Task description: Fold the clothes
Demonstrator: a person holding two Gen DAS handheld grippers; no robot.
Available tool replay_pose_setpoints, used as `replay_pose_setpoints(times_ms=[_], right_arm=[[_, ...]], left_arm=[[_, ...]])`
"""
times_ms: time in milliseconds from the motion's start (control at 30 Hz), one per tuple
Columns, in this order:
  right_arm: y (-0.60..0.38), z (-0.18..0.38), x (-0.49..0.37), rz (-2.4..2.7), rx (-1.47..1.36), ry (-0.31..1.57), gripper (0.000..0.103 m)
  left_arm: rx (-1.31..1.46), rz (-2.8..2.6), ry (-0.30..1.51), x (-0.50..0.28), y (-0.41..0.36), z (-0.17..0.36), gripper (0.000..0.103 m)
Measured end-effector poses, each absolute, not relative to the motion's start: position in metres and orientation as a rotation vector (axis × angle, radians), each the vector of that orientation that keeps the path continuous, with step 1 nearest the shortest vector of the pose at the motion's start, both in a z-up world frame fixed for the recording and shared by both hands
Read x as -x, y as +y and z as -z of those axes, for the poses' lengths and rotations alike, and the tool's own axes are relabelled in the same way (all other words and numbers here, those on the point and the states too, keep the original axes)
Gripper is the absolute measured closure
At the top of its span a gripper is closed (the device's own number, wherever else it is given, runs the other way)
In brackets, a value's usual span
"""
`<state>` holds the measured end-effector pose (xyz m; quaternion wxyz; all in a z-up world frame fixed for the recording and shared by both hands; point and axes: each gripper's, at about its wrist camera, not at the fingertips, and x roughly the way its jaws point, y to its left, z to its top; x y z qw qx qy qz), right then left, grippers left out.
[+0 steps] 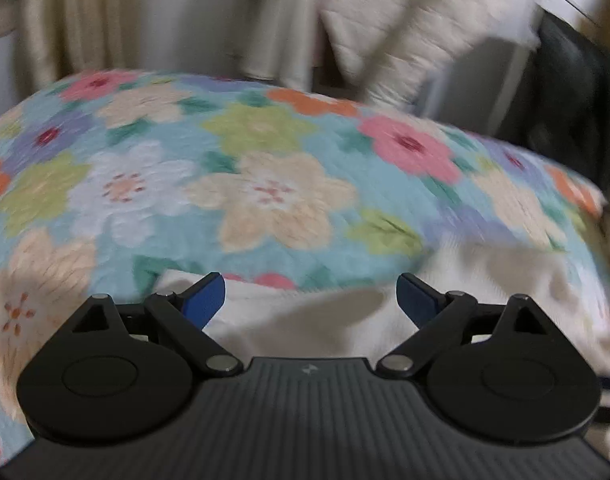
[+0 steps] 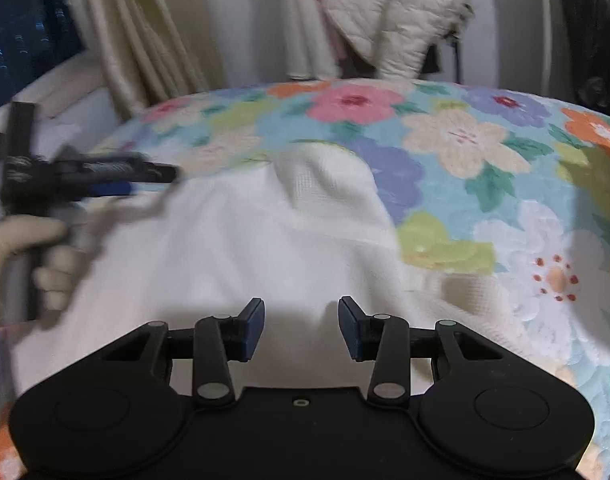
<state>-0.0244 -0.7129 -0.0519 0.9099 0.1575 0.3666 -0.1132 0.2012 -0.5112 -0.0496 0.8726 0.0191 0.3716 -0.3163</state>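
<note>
A white knit garment lies rumpled on a floral bedspread. In the right wrist view my right gripper hovers low over its near part, open, nothing between the blue pads. The left gripper shows at the left of that view, blurred, held by a hand over the garment's left edge. In the left wrist view the left gripper is wide open above the white garment, nothing held, with the bedspread beyond.
A quilted cream jacket hangs behind the bed, next to beige curtains. A dark chair or bag stands at the far right. The bedspread's far edge drops off toward the wall.
</note>
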Motion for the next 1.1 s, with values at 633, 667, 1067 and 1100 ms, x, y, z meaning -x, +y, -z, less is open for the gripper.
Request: replay_pose_setpoints(times_ms=[633, 667, 1067, 1100], right_arm=[[-0.608, 0.046, 0.248, 0.361, -0.500, 0.575, 0.022], [-0.598, 0.052, 0.256, 0.334, -0.509, 0.602, 0.022], [-0.582, 0.099, 0.295, 0.349, -0.765, 0.546, 0.018], [-0.582, 0.103, 0.297, 0.357, -0.790, 0.534, 0.014]], left_arm=[[0.170, 0.586, 1.064, -0.090, -0.249, 0.079, 0.009], [0.208, 0.588, 1.069, -0.082, -0.239, 0.081, 0.009], [0.394, 0.702, 1.132, -0.057, -0.255, 0.095, 0.008], [0.415, 0.702, 1.121, -0.057, -0.257, 0.097, 0.008]])
